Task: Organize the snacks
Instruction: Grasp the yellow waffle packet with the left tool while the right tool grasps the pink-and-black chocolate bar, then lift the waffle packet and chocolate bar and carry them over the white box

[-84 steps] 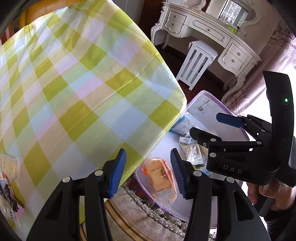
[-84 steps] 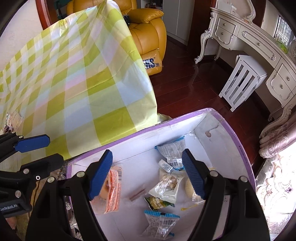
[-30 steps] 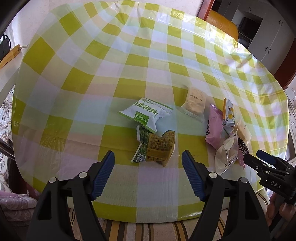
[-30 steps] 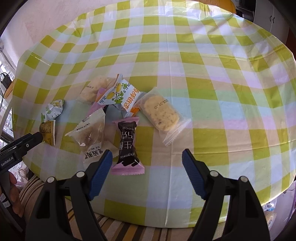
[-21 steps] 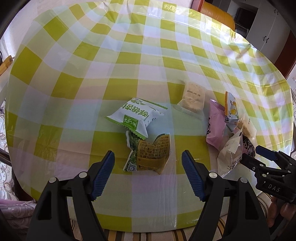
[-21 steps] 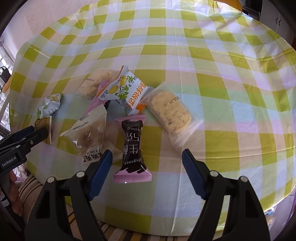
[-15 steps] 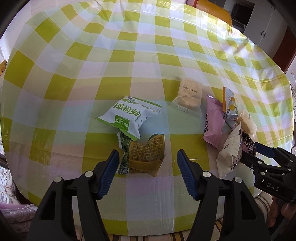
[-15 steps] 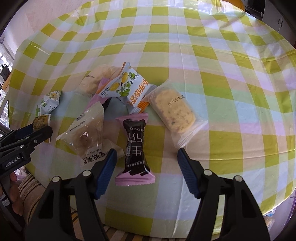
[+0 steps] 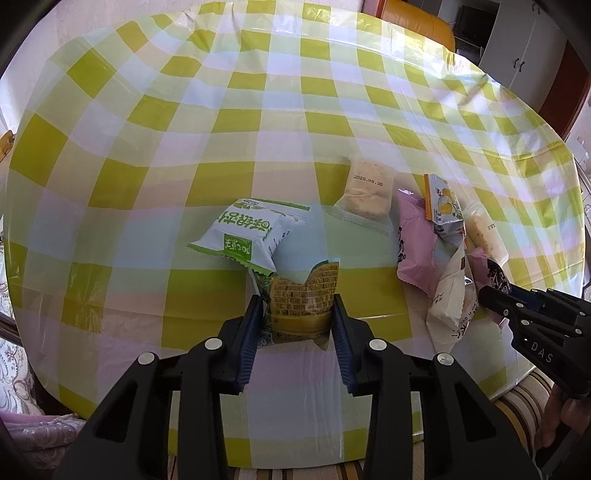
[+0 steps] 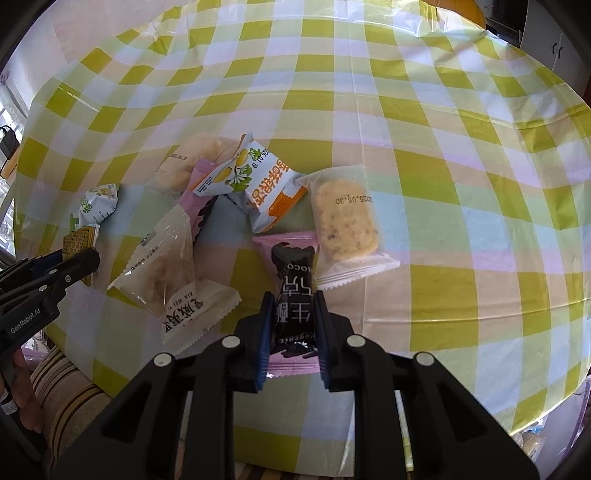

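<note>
On the green-and-yellow checked table [image 9: 147,122], my left gripper [image 9: 297,326] is closing, its blue pads against both sides of a yellow wafer packet [image 9: 301,302] that buckles between them. A green-and-white packet [image 9: 251,232] lies just beyond it. My right gripper [image 10: 291,319] is shut on a black-and-pink chocolate packet [image 10: 293,295] lying on the cloth. Around that packet lie an orange-and-white packet [image 10: 258,184], a clear biscuit packet [image 10: 345,221] and a translucent white packet [image 10: 166,273]. The left gripper [image 10: 77,258] shows at the right wrist view's left edge, and the right gripper [image 9: 498,295] at the left wrist view's right edge.
A pink packet [image 9: 413,243] and a clear cracker packet [image 9: 365,192] lie between the two grippers. The table's near edge runs just below both grippers, over a striped rug [image 10: 62,398]. An orange armchair [image 9: 417,18] stands beyond the far edge.
Both grippers swung from a purple-rimmed box of snacks to the table. In the last second each lowered slightly and closed, the left around the wafer packet, the right onto the chocolate packet.
</note>
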`<move>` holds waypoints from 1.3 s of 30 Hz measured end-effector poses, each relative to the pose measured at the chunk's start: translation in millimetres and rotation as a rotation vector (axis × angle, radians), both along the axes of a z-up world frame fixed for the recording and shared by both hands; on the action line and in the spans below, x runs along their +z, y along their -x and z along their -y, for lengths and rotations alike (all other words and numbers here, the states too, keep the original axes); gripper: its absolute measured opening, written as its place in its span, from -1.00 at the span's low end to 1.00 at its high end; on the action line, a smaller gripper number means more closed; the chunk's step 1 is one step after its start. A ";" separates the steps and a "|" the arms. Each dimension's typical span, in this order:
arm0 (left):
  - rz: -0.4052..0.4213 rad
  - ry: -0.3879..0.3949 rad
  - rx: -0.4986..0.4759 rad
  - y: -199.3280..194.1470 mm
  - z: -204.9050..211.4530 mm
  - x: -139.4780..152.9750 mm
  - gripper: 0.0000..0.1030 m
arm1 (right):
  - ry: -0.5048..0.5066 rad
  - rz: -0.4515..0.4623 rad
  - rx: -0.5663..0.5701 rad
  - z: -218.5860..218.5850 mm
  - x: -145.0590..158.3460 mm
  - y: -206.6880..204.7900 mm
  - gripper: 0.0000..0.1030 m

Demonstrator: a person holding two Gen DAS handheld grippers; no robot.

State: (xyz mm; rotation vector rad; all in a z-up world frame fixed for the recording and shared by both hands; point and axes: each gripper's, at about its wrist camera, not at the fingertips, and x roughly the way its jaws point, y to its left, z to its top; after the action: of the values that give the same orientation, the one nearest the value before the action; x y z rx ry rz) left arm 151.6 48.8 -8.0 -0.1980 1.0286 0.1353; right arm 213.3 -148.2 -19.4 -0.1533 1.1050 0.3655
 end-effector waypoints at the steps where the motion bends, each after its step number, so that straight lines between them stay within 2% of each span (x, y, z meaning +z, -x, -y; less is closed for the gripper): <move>1: 0.004 0.004 0.001 1.3 -0.2 1.2 -0.30 | -0.001 0.004 -0.001 0.5 1.1 0.7 -0.60; 17: 0.056 0.017 -0.024 23.0 13.0 22.8 -0.31 | -0.019 0.040 -0.022 18.1 21.2 21.2 -0.65; 23: 0.056 0.027 -0.049 28.4 22.8 25.6 -0.31 | 0.025 -0.048 0.013 19.1 7.7 27.6 -0.64; 25: 0.056 0.027 -0.060 29.3 26.8 26.0 -0.31 | 0.043 -0.072 0.037 16.2 2.2 29.7 -0.59; 27: 0.056 0.027 -0.072 29.7 31.3 26.5 -0.31 | 0.052 -0.071 0.037 14.9 0.8 30.3 -0.34; 31: 0.055 0.028 -0.100 30.6 42.9 26.4 -0.31 | 0.052 -0.072 0.036 13.2 -1.2 25.1 -0.27; 33: 0.055 0.030 -0.112 30.9 48.2 26.3 -0.31 | 0.055 -0.062 0.036 11.4 -1.0 21.8 -0.08; 35: 0.055 0.030 -0.120 31.1 52.8 26.5 -0.31 | 0.063 -0.059 0.045 8.9 -2.5 19.3 -0.08; 38: 0.054 0.028 -0.132 30.8 58.7 27.8 -0.31 | 0.055 -0.053 0.051 9.8 -0.8 19.5 -0.58; 39: 0.055 0.029 -0.136 31.0 61.3 28.8 -0.31 | 0.043 -0.056 0.050 11.5 -0.6 19.7 -0.58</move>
State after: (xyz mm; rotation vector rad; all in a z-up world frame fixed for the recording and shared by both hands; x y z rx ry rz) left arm 120.6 -12.5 20.8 -0.1565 0.9862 -0.0082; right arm 193.6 -159.7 -20.1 -0.2106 1.1661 0.3929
